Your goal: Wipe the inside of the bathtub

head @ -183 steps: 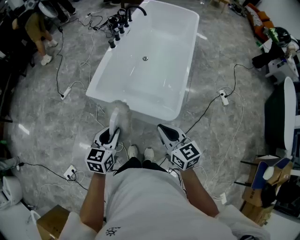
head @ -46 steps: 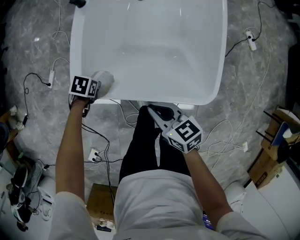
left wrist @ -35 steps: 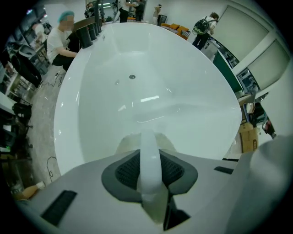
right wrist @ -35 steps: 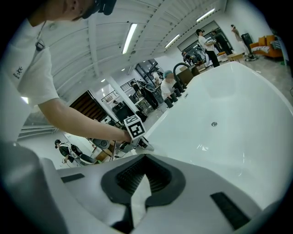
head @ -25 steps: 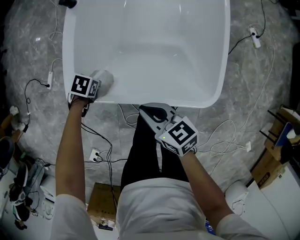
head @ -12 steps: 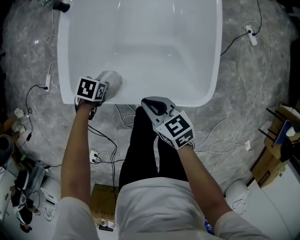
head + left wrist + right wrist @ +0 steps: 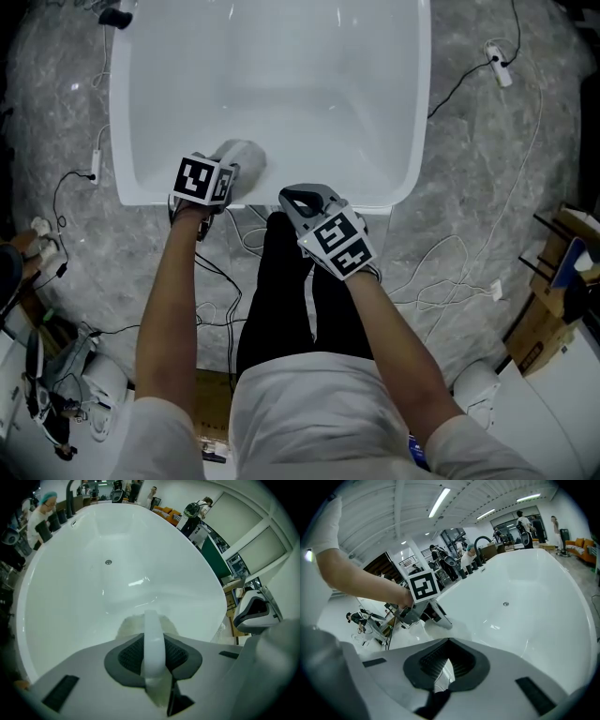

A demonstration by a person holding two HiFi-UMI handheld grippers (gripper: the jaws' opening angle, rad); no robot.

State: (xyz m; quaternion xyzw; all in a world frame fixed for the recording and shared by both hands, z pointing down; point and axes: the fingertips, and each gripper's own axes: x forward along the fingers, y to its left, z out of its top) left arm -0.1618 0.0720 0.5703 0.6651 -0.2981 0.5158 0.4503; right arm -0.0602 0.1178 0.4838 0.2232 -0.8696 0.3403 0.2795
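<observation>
Presently: white glossy freestanding bathtub (image 7: 414, 112), wiping judged barely begun, with the fluffy white duster head (image 7: 132, 624) on its white plastic handle (image 7: 153, 648) set against the near end wall just under the bathtub's rim, and the side walls, the floor and the far end by the drain (image 7: 108, 562) seemingly all left to cover. Left gripper (image 7: 232, 167): jaws pinched on the handle, head projecting just past their tips into the bathtub. Right gripper (image 7: 298, 197): jaws pressed together on nothing, at the bathtub's near rim.
</observation>
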